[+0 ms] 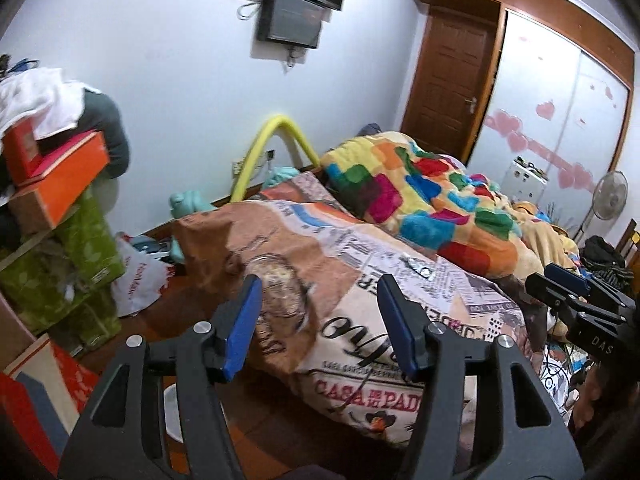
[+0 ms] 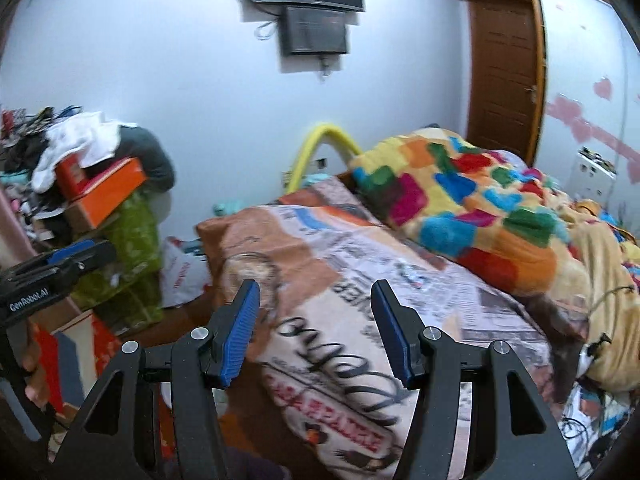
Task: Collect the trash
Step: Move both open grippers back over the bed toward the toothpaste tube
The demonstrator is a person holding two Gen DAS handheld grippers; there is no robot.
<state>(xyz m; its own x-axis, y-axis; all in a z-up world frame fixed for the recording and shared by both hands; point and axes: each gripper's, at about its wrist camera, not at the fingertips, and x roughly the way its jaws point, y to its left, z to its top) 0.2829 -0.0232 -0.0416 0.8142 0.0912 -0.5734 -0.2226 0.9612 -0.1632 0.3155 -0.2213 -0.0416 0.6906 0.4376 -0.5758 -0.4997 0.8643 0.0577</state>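
Your left gripper (image 1: 316, 324) and right gripper (image 2: 314, 328) hover at the bed (image 1: 360, 344) foot, jaws wide open and empty, likely lining up the crumpled wrapper (image 1: 418, 266) mid-bed beside the patchwork blanket (image 1: 420, 196).

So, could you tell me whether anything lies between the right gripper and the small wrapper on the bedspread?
Nothing visible does: the right gripper is open, and only flat printed bedspread lies between it and the wrapper.
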